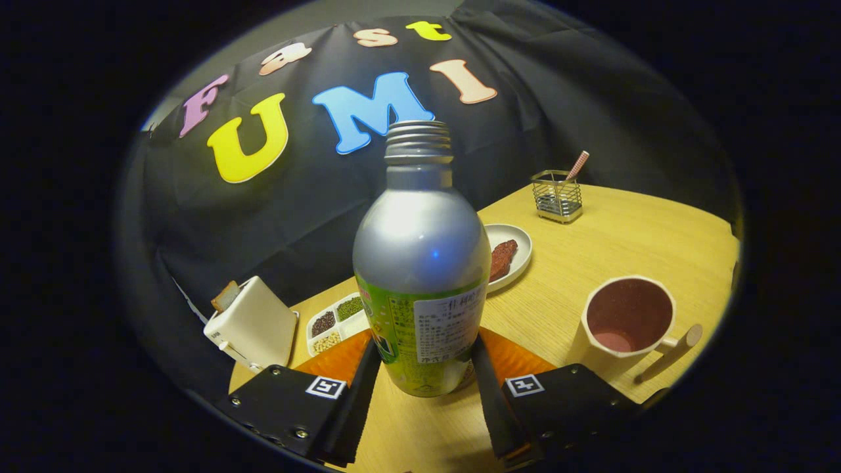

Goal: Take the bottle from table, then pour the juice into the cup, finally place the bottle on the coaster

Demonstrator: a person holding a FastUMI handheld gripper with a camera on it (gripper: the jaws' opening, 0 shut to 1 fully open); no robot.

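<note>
A silver bottle (420, 263) with a green label and an open threaded neck stands upright between my fingers. My gripper (426, 349) is shut on the bottle, both fingers pressing its lower sides. Under and behind its base lies the orange coaster (327, 362), showing on both sides of the bottle. Whether the base rests on the coaster or hangs just above it I cannot tell. The cream cup (627, 318), with a reddish inside and a wooden handle, stands to the right of the fingers, with a little pinkish liquid at its bottom.
On the wooden table (644, 236), a white toaster (253, 325) with bread and a divided tray of beans (338, 316) sit left of the bottle. A plate (519, 244) with a dark red piece of food and a wire holder (557, 196) with a straw stand beyond.
</note>
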